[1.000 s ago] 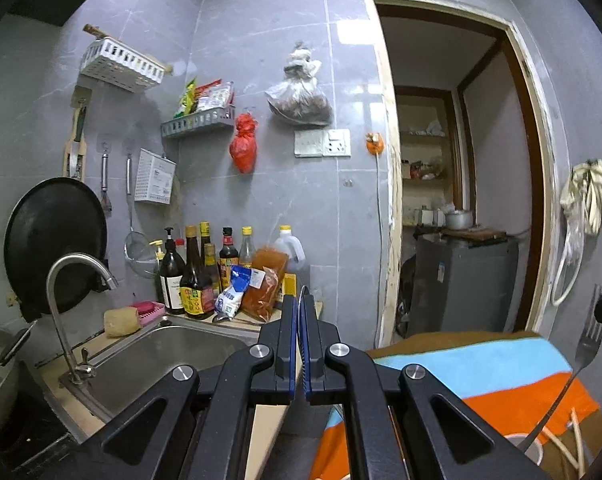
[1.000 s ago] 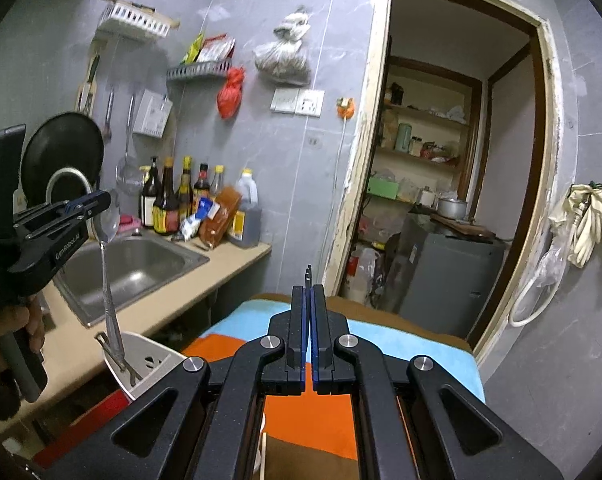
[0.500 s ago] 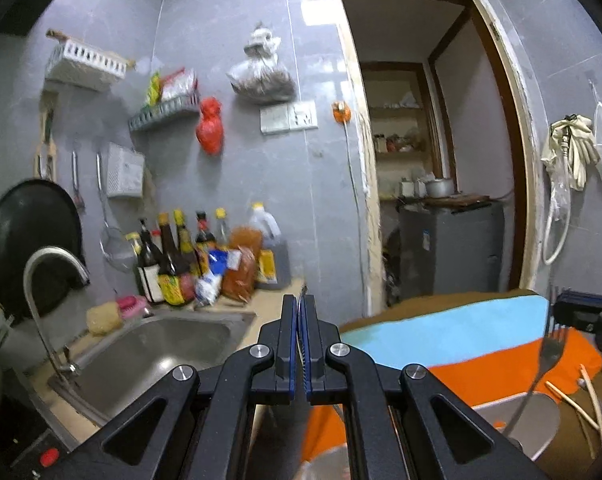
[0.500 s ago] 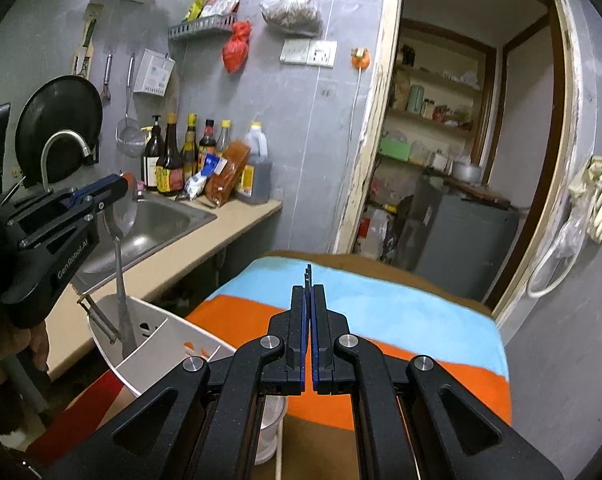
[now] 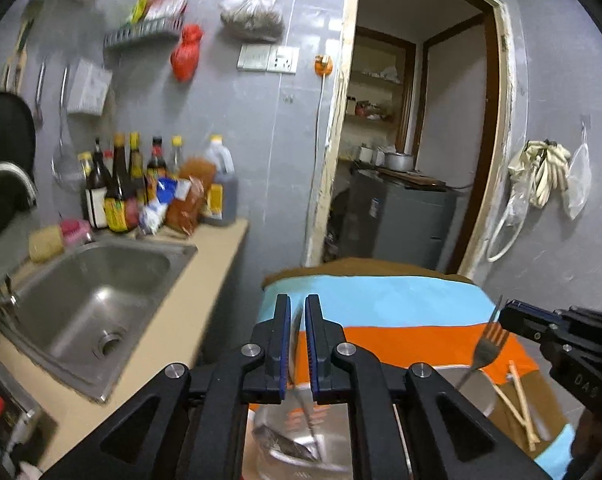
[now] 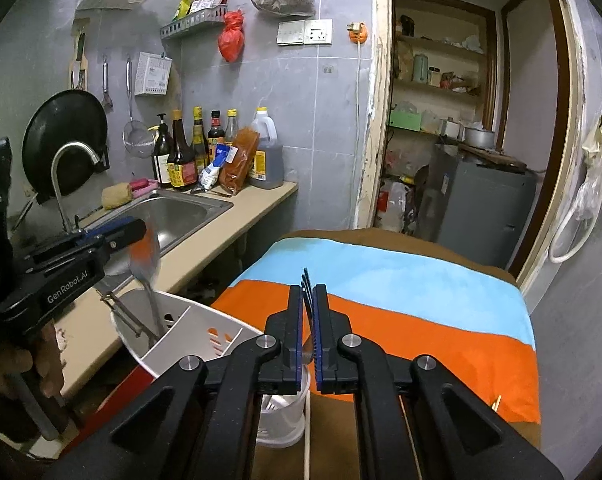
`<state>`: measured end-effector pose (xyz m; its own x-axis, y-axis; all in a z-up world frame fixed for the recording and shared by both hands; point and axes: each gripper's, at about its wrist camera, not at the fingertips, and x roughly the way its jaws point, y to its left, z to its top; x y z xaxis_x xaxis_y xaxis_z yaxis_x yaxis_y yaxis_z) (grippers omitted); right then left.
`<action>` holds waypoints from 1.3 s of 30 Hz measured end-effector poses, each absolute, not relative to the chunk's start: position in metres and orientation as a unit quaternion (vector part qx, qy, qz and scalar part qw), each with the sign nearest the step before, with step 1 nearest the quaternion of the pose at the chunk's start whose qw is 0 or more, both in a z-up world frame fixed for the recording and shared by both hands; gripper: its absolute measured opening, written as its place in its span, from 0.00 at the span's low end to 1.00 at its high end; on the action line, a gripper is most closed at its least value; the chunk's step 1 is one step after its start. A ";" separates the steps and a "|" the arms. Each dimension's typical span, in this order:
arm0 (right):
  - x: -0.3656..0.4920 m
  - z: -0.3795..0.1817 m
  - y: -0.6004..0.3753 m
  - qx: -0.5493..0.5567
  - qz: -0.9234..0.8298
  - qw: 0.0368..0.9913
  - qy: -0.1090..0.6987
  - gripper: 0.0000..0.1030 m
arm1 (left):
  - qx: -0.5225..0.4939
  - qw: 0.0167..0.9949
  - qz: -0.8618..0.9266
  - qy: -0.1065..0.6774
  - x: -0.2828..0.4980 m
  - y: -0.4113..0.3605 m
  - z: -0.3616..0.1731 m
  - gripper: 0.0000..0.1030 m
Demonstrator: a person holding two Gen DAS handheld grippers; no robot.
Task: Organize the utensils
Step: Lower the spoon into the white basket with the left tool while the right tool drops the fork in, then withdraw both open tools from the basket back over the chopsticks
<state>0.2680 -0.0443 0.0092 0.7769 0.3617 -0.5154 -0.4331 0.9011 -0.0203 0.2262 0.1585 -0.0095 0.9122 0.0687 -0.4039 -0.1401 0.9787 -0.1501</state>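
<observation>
Utensils are being released into the white holder (image 6: pixel 205 340) on the striped desk (image 6: pixel 421 320) as both tongs are being opened, the left tongs (image 5: pixel 297 340) around a spoon (image 6: pixel 145 264), the right tongs (image 6: pixel 309 332) around a fork (image 5: pixel 485 346), while chopsticks (image 5: pixel 519 404) are being left outside.

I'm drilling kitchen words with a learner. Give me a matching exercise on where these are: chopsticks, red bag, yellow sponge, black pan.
Things:
1. chopsticks
2. red bag
3. yellow sponge
4. black pan

Places:
A. against the wall, behind the tap
B. lying on the striped cloth
C. at the back rim of the sink
D. hanging below the wire shelf

Pairs: 1-B, 2-D, 3-C, 4-A
</observation>
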 end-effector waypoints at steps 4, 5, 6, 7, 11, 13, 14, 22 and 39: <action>0.264 0.013 -0.049 -0.057 0.214 0.942 0.253 0.29 | -0.132 0.969 0.041 0.205 0.222 0.167 -0.013 0.44; 0.262 0.014 -0.051 -0.053 0.212 0.943 0.251 0.29 | -0.142 0.968 0.039 0.203 0.220 0.168 -0.013 0.46; 0.262 0.016 -0.052 -0.051 0.210 0.944 0.250 0.29 | -0.146 0.967 0.038 0.206 0.221 0.169 -0.013 0.47; 0.262 0.018 -0.053 -0.048 0.209 0.944 0.250 0.29 | -0.147 0.966 0.037 0.211 0.223 0.169 -0.013 0.47; 0.258 0.026 -0.069 -0.024 0.193 0.951 0.239 0.51 | -0.146 0.966 0.030 0.210 0.220 0.164 -0.009 0.56; 0.254 0.031 -0.079 -0.009 0.184 0.957 0.225 0.62 | -0.146 0.968 0.026 0.203 0.217 0.160 -0.004 0.64; 0.251 0.034 -0.085 0.000 0.178 0.960 0.216 0.67 | -0.146 0.969 0.026 0.199 0.215 0.158 -0.001 0.70; 0.235 0.048 -0.127 0.036 0.115 0.977 0.177 0.95 | -0.119 0.978 0.039 0.168 0.200 0.128 0.019 0.96; 0.198 0.057 -0.205 0.036 0.045 0.990 0.132 0.98 | -0.053 0.992 0.045 0.108 0.171 0.041 0.035 0.99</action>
<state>0.1984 -0.2049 0.0569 0.9612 0.0983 -0.2578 -0.0793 0.9934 0.0833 0.1714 0.0411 0.0355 0.9727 0.0784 -0.2182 -0.1013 0.9902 -0.0960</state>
